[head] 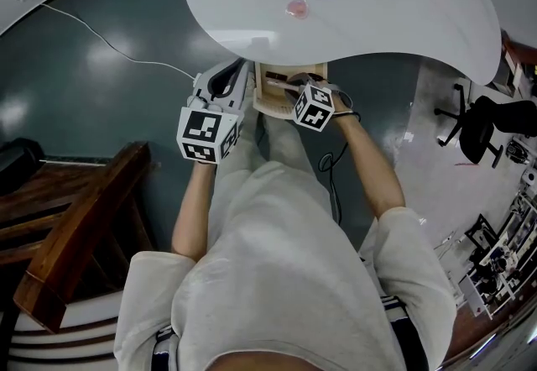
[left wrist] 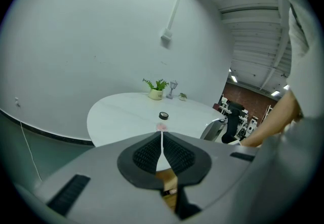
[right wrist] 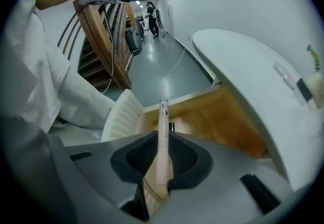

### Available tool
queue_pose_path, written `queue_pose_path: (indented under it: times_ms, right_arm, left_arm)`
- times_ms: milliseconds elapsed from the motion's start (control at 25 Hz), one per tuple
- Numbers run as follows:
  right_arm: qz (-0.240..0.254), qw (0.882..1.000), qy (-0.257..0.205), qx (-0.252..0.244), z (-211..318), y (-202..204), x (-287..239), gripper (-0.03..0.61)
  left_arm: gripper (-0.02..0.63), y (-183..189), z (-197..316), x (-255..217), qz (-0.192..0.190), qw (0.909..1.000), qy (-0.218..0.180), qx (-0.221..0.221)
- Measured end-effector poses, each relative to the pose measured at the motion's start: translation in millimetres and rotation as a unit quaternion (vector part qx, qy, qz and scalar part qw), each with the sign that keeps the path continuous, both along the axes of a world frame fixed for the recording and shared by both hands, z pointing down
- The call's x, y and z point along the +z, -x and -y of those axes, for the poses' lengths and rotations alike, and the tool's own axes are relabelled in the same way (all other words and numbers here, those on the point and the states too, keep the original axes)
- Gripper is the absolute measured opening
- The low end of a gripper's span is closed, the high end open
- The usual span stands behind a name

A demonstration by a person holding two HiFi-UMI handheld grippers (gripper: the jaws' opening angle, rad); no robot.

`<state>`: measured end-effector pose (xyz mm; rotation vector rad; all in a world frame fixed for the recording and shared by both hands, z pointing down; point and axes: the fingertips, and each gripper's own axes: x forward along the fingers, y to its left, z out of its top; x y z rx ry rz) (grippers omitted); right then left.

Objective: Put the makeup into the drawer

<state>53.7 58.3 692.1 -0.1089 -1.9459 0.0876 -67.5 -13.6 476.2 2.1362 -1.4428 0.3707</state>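
Slim stick gripped low, over the open drawer
The right gripper (right wrist: 163, 141) clamps the pale makeup stick (right wrist: 163, 116) above the wooden drawer (right wrist: 217, 116). The left gripper (left wrist: 162, 148), jaws together and empty, sits just left. The stick's long free end could catch the drawer's rim and twist loose.

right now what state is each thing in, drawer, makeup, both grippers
drawer: open, wood inside showing
tube: held in the right jaws, over the drawer, not yet in it
right gripper: jaws shut on the tube
left gripper: jaws together, nothing between them
black disc: lying on the table, outside the drawer
pink piece: lying on the table near its edge
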Motion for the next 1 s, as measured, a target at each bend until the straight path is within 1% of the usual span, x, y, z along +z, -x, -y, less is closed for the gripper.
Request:
queue_pose_path:
  times_ms: [240,440,560,680,840,1000]
  right_arm:
    - [-0.051,0.998,0.006,-0.037,-6,-6,45,0.064]
    - [-0.102,0.993,0.032,-0.055,-14,-11,71,0.063]
    - [-0.101,0.991,0.019,-0.089,-12,-2,75,0.064]
    - [-0.112,0.987,0.012,-0.119,-16,1,84,0.064]
    - [-0.127,0.985,0.020,-0.115,-17,-1,102,0.064]
    - [-0.144,0.981,0.017,-0.129,-18,-9,117,0.064]
  left_arm:
    - [0.018,7,-2,9,0.003,0.9999,0.009,-0.006]
    - [0.018,18,-5,14,0.006,0.9997,0.016,-0.015]
    - [0.018,23,-7,18,0.008,0.9996,0.019,-0.020]
    - [0.018,27,-10,22,0.009,0.9994,0.024,-0.024]
    - [0.018,34,-10,25,0.011,0.9991,0.027,-0.032]
    - [0.018,44,-13,29,0.016,0.9985,0.031,-0.041]
